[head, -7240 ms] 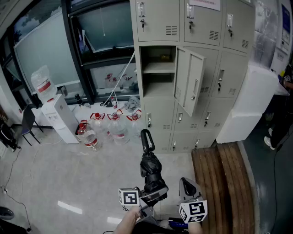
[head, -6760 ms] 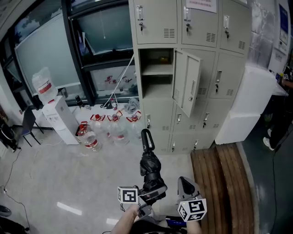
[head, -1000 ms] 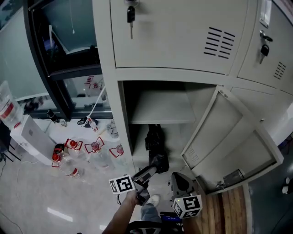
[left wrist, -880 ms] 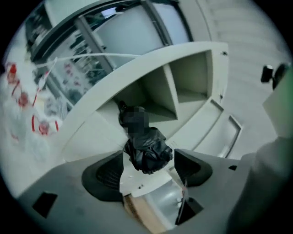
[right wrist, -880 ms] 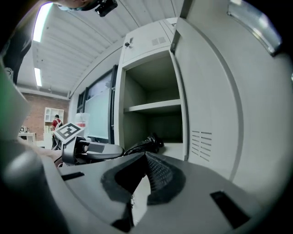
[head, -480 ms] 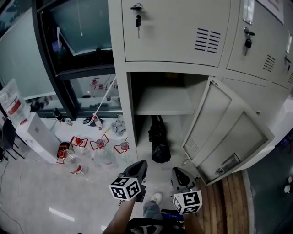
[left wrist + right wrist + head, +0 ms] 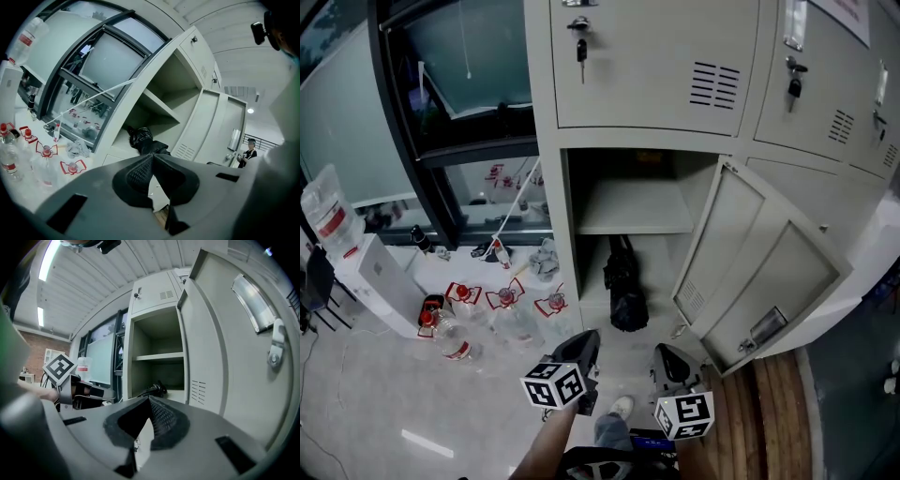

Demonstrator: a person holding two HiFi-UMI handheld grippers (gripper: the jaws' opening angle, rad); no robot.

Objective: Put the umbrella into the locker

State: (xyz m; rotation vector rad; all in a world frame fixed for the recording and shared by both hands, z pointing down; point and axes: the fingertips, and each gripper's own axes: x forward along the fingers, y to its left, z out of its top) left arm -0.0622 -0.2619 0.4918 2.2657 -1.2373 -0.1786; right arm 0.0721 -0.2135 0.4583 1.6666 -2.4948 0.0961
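Bank of grey metal lockers [image 7: 656, 66] viewed steeply from above, with one compartment open at centre. Its door [image 7: 759, 272] swings out to the right, the inner face and handle plate exposed. A shelf [image 7: 633, 208] divides the open compartment into an upper and a lower section. The umbrella [image 7: 623, 286], black and folded, lies on the floor of the lower section beneath the shelf, running lengthwise into the locker and touching neither tool. The left hand-held gripper [image 7: 584, 345] and right hand-held gripper [image 7: 671, 360] are held side by side in front of the opening, well apart from the umbrella; each has its jaws pressed together on nothing. Water bottles [image 7: 502, 305] stand on the floor left of the lockers.
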